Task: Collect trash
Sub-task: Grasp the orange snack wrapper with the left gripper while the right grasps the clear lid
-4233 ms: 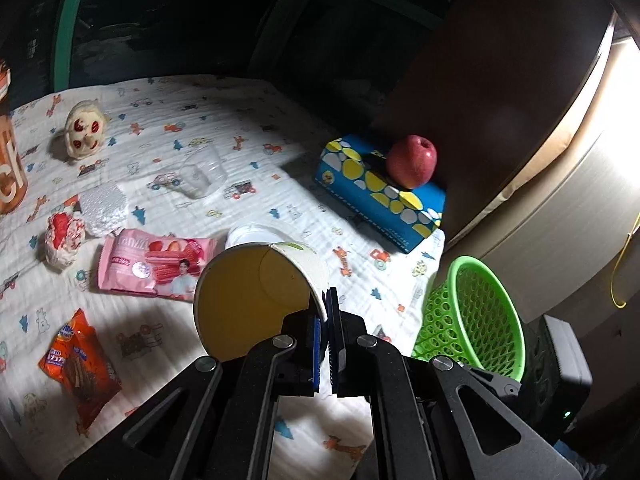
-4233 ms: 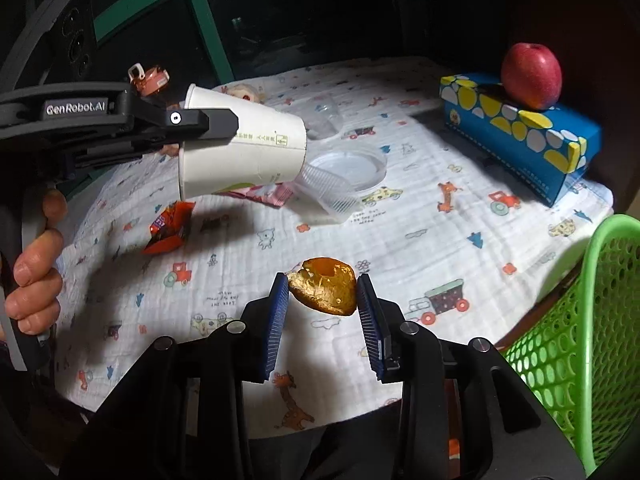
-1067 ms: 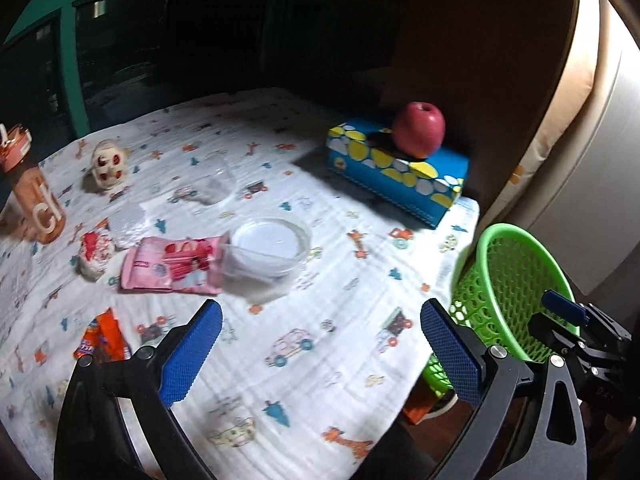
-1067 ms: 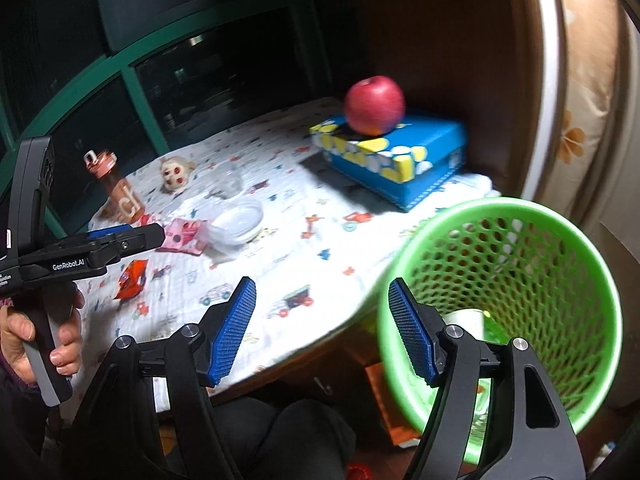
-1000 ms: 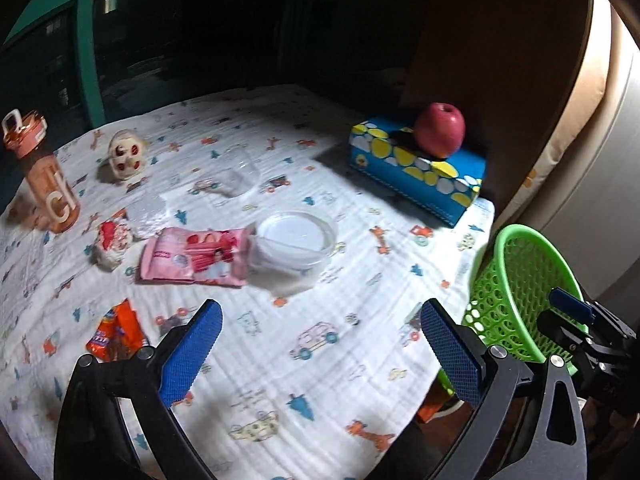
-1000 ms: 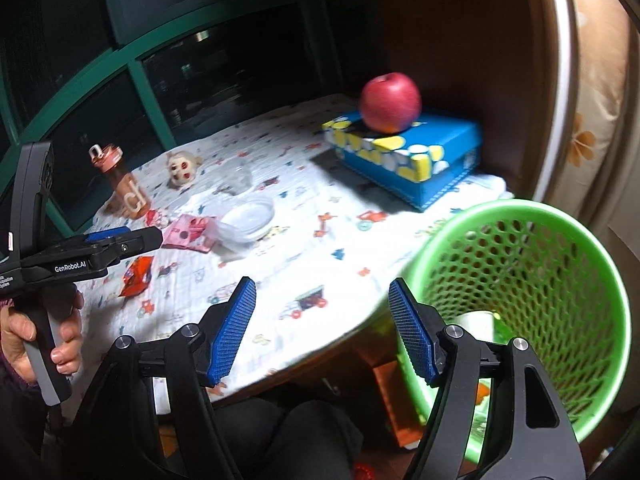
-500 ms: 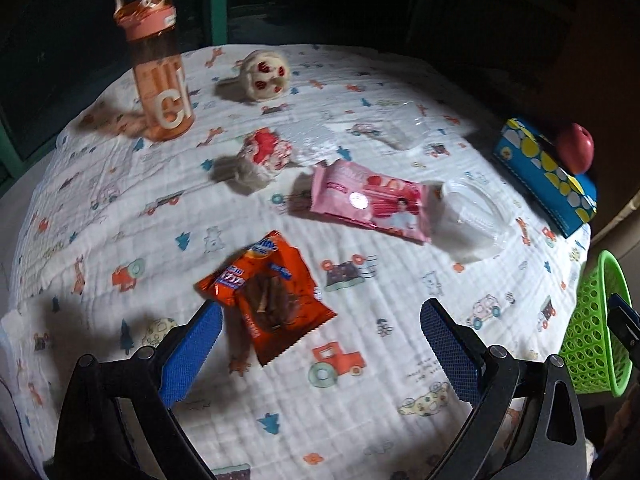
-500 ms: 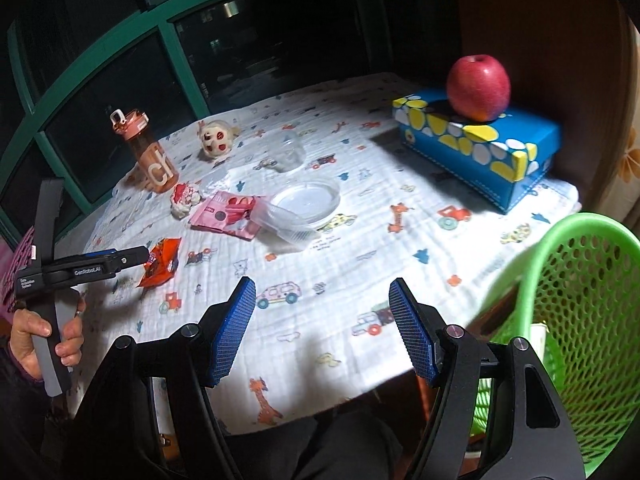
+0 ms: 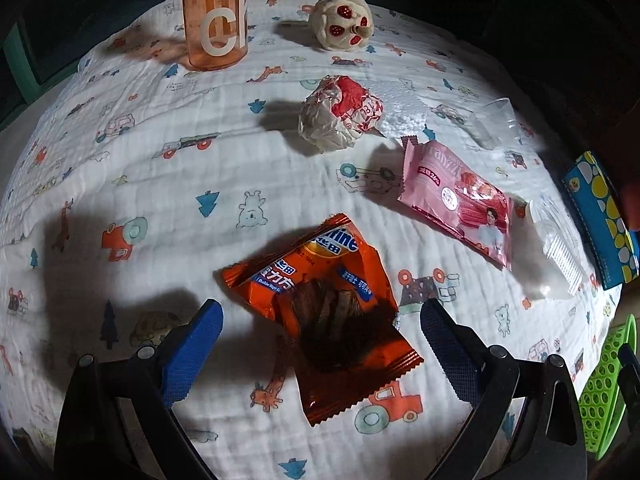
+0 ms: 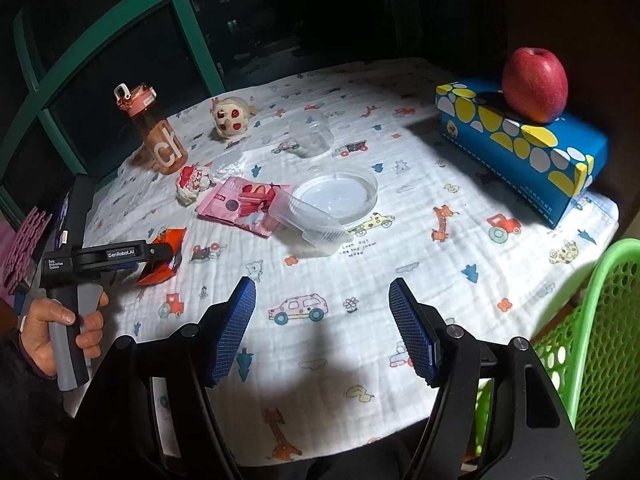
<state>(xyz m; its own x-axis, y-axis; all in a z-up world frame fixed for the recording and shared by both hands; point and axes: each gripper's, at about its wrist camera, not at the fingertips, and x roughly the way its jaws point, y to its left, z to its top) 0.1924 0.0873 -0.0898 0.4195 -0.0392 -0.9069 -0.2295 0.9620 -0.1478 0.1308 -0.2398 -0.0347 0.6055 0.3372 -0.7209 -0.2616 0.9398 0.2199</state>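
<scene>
The left gripper (image 9: 320,328) now hangs low over the tabletop (image 9: 160,200), its jaws wide apart with the orange wrapper (image 9: 320,300) lying flat between and just ahead of them, not touched. A second ago this view took in the whole tabletop from its near edge, with the green basket (image 9: 600,392) large at the right; now only a sliver of the basket shows at the lower right. The wrapper fills the middle, with the pink packet (image 9: 460,204) and crumpled paper ball (image 9: 340,114) beyond it and the orange bottle (image 9: 216,28) at the far edge.

The right gripper (image 10: 322,328) is empty, jaws apart. A second ago it framed the basket's (image 10: 592,320) mouth — now it has swung back over the tabletop's (image 10: 400,264) near edge, and the basket sits off to the right. Ahead lie the clear cup (image 10: 308,220) on its side against the clear lid (image 10: 340,196), with the apple (image 10: 534,84) on the blue box (image 10: 520,140) at the far right. At the left, a hand (image 10: 60,328) holds the left gripper (image 10: 160,254) over the wrapper (image 10: 162,264).
</scene>
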